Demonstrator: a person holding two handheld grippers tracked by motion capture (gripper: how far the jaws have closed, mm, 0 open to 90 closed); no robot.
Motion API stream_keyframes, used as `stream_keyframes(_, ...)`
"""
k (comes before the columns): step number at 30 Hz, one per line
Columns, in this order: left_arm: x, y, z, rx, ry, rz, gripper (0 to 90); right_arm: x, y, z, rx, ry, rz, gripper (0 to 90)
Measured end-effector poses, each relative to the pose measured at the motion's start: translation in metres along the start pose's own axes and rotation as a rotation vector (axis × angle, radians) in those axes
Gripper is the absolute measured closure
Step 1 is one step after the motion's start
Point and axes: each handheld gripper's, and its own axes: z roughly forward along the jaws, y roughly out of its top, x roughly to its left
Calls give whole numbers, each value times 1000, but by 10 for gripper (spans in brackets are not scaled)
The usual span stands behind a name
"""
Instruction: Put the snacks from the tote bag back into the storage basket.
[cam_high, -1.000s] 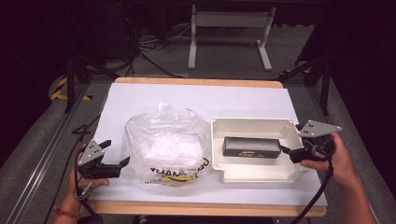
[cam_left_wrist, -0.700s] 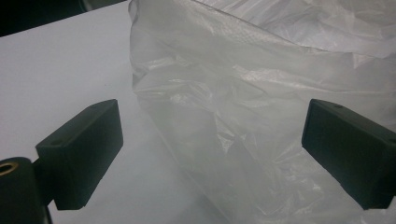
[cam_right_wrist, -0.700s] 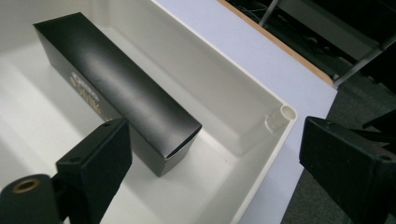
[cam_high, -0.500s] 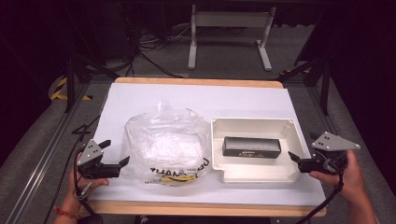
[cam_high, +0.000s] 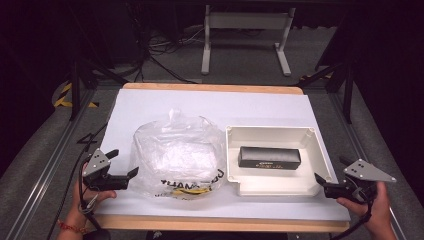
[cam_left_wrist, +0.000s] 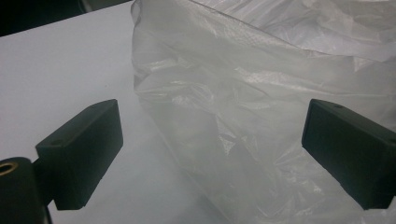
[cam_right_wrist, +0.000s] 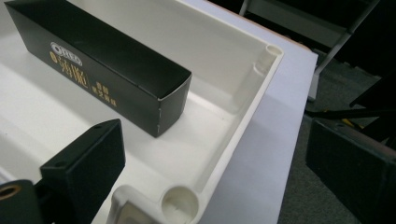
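Black carton (cam_high: 270, 157), long and narrow with gold lettering on its top and side, lies flat inside a shallow white tray (cam_high: 272, 185) on the right half of the table (cam_high: 165, 102), roughly centred between the tray's walls and parallel to its long sides. In the right gripper view the carton (cam_right_wrist: 98, 70) runs away toward the upper left, its near end facing the camera, and the tray (cam_right_wrist: 252, 93) shows a moulded round post at its near corner and another at the far corner. Left of the tray, touching or almost touching its wall (the high view does not settle which), sits a crumpled clear plastic bag (cam_high: 175, 155) with dark print and something yellow along its near edge. The left claw (cam_high: 127, 175) rests at the table's near left, held by a hand (cam_high: 87, 195), its jaws spread apart and pointing at the bag from just beside it; in the left gripper view the bag (cam_left_wrist: 261, 107) rises between and beyond the two spread jaws, with nothing gripped. The right claw (cam_high: 322, 187) hangs at the table's near right corner in the other hand (cam_high: 377, 205), its jaws likewise spread and empty, their tips just beside the tray's near right corner; one jaw lies over the tray, the other past the table edge above the floor (cam_right_wrist: 289, 186).
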Motion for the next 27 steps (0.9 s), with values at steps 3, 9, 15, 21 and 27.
stream_keyframes(3,0,0,0,-1,0,2,63,2,-8,1,-11,-7,3,52)
stream_keyframes(9,1,0,1,6,-1,5,62,5,-17,3,-28,-10,20,50)
stream_keyframes(15,1,1,0,-2,-4,9,62,15,-32,3,-100,-36,72,51)
stream_keyframes(21,0,2,0,-3,1,12,62,21,-43,5,-103,-45,59,51)
stream_keyframes(27,1,2,-1,-8,2,13,61,22,-46,5,-126,-38,54,50)
